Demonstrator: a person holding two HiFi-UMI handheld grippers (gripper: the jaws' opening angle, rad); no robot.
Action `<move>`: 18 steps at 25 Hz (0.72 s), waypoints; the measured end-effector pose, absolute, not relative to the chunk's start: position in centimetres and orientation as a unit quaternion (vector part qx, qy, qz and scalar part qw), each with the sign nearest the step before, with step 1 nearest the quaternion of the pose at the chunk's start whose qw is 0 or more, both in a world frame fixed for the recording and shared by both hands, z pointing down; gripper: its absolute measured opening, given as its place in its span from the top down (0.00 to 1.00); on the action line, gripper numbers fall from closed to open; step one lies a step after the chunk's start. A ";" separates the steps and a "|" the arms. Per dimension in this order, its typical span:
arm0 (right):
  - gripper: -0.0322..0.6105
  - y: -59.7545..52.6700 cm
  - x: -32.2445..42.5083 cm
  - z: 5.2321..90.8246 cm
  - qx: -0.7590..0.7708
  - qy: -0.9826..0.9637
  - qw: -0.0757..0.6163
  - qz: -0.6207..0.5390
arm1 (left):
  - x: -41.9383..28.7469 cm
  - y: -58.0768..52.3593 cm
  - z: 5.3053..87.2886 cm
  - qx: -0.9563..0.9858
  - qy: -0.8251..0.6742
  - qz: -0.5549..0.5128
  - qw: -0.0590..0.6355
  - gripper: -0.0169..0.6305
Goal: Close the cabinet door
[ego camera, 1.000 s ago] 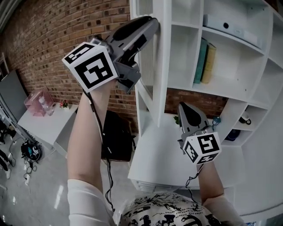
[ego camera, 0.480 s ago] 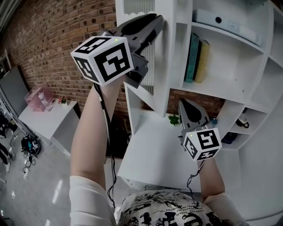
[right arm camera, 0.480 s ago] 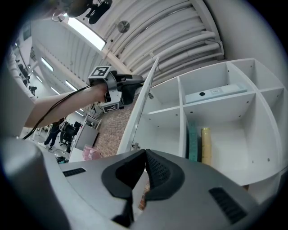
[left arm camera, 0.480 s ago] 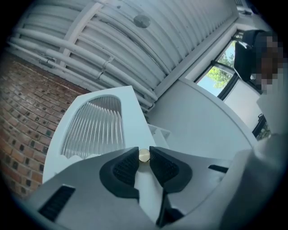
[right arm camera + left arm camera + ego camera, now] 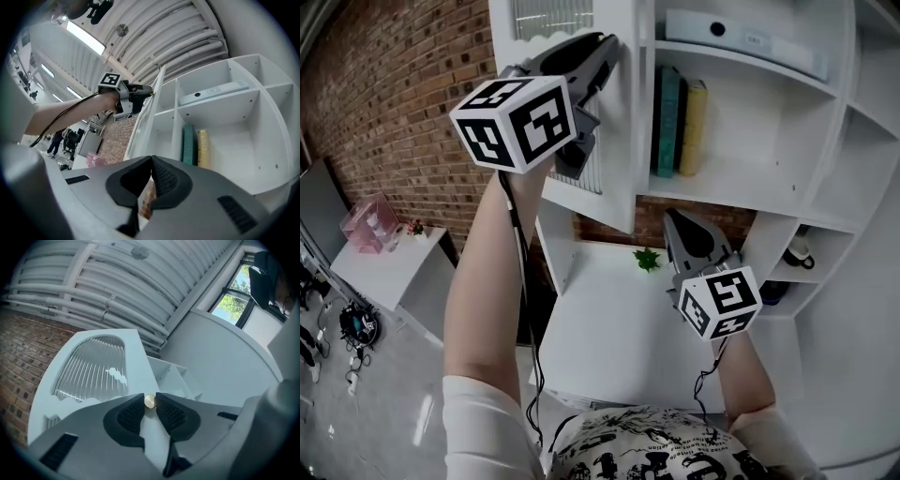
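White-painted cabinet door (image 5: pixel 617 173) with a ribbed glass pane stands ajar at the upper shelves (image 5: pixel 769 141), just left of the books (image 5: pixel 675 122); likely light, stiff, free-swinging, pane fragile. Best hold is the small brass knob (image 5: pixel 149 401), which the left gripper (image 5: pixel 602 49) clamps. Right gripper (image 5: pixel 151 161) hangs lower, jaws together, empty

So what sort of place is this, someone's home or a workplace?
Probably an office or studio space rather than a home: a bare brick wall, exposed overhead pipes, and a white shelf unit holding books.
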State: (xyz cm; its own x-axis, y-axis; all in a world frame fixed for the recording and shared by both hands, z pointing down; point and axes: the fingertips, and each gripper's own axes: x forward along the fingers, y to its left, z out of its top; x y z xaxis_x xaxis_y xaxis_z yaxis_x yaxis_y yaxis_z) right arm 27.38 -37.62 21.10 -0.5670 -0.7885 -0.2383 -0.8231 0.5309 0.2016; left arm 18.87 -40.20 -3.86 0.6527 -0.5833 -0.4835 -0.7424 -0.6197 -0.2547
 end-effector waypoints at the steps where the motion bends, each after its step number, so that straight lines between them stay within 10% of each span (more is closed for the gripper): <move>1: 0.93 -38.1 27.9 21.1 -0.465 0.871 0.056 0.149 | 19.3 -40.8 -3.8 -0.880 0.381 0.174 0.224 0.84; 18: 0.93 -43.5 33.1 21.5 -0.494 0.860 0.039 0.125 | 23.2 -48.0 -4.0 -0.844 0.466 0.117 0.241 0.83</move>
State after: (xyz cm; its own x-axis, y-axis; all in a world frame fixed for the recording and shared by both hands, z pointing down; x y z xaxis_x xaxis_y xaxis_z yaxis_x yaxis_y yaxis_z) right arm 33.07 -43.52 21.55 -0.5091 -0.8391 -0.1917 -0.8589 0.4808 0.1765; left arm 23.17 -48.02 -4.00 0.5391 -0.7291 -0.4215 -0.8418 -0.4504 -0.2975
